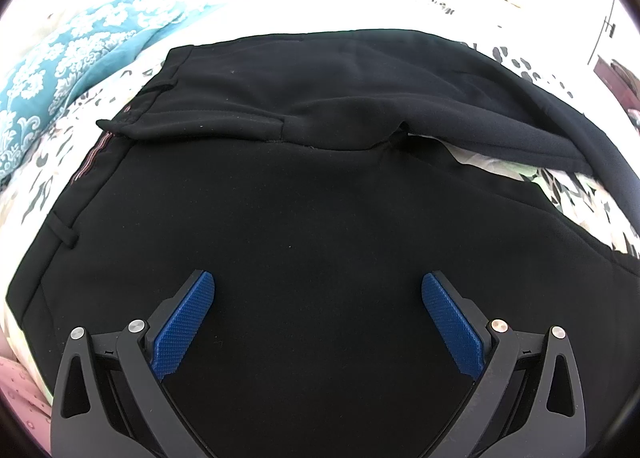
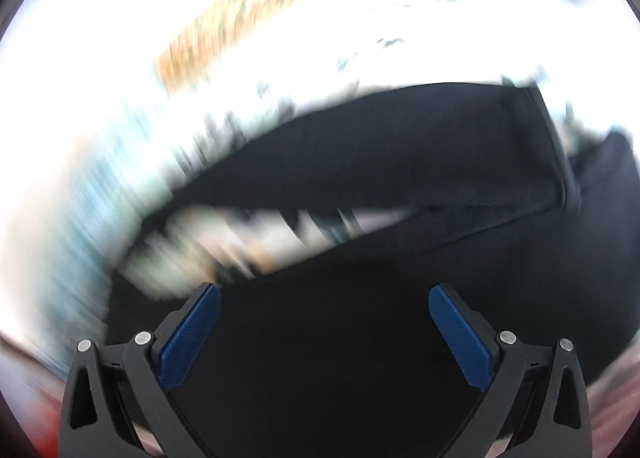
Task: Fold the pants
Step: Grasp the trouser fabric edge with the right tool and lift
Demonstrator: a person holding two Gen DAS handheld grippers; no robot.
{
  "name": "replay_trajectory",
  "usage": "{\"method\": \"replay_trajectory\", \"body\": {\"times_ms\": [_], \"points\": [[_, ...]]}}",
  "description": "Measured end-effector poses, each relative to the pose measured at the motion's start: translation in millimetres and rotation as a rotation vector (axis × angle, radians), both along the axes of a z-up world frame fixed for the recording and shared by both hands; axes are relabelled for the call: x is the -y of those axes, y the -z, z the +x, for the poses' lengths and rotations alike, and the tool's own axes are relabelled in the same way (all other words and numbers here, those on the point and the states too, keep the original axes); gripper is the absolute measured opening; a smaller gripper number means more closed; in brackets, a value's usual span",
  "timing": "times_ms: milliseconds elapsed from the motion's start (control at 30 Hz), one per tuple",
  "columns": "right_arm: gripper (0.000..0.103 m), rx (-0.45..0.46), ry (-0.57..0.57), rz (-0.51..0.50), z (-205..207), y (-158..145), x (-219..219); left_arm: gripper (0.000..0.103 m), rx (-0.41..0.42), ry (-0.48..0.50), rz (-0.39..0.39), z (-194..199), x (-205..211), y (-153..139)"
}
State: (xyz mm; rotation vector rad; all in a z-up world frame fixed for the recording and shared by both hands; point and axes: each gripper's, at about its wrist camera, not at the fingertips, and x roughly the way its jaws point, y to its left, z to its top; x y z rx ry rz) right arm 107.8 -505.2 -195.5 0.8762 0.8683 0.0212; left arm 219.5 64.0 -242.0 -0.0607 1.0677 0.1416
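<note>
Left wrist view shows both your left gripper [image 1: 318,284] and right gripper [image 2: 325,296] spread wide and empty over the limp, light black pants [image 1: 320,217], so pinch the doubled waistband [image 1: 100,145] edge beside the belt loop [image 1: 66,232].

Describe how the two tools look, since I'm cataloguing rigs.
Both match: the left tool and right tool have black plastic linkage arms with triangular cut-outs, silver round pivot pins, and blue cross-hatched pads on the fingers. No cables, markings or sleeves show.
</note>
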Motion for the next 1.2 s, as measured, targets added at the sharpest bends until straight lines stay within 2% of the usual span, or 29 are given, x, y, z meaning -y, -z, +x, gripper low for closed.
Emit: {"method": "replay_trajectory", "body": {"times_ms": [67,167,300,367,400,467,533,633,700,800,867,933,1000,1133,1200], "points": [[0.103,-0.024,0.113,0.158,-11,18,31,0.103,0.001,0.000,0.003,0,1,0],[0.101,0.010,0.215,0.273,-22,29,57,0.103,0.003,0.000,0.004,-1,1,0],[0.101,0.002,0.235,0.232,-4,27,70,0.103,0.006,-0.001,0.007,-2,3,0],[0.097,0.003,0.282,0.220,-1,28,75,0.103,0.007,-0.001,0.006,-4,3,0],[0.091,-0.004,0.304,0.214,0,30,77,0.103,0.007,-0.001,0.005,-4,3,0],[0.070,-0.005,0.341,0.196,0,33,80,0.103,0.009,-0.001,0.006,-5,3,0],[0.027,-0.029,0.379,0.207,-4,40,86,0.103,0.011,-0.002,0.009,-5,4,0],[0.013,-0.031,0.433,0.212,-16,43,94,0.103,0.015,-0.004,0.012,-6,4,0],[0.011,-0.022,0.425,0.177,-15,36,98,0.103,0.018,-0.005,0.015,-7,5,0],[0.011,-0.042,0.348,0.082,0,23,99,0.103,0.021,-0.006,0.023,-7,6,0],[0.017,-0.050,0.332,0.079,7,24,99,0.103,0.022,-0.007,0.027,-7,7,0],[0.036,-0.060,0.345,0.106,5,32,102,0.103,0.023,-0.008,0.028,-7,7,0],[0.035,-0.058,0.369,0.135,5,40,103,0.103,0.023,-0.008,0.028,-6,7,0],[0.015,-0.073,0.395,0.143,3,47,110,0.103,0.026,-0.008,0.028,-7,7,0],[0.013,-0.071,0.404,0.144,2,49,115,0.103,0.028,-0.008,0.028,-7,7,0]]}}
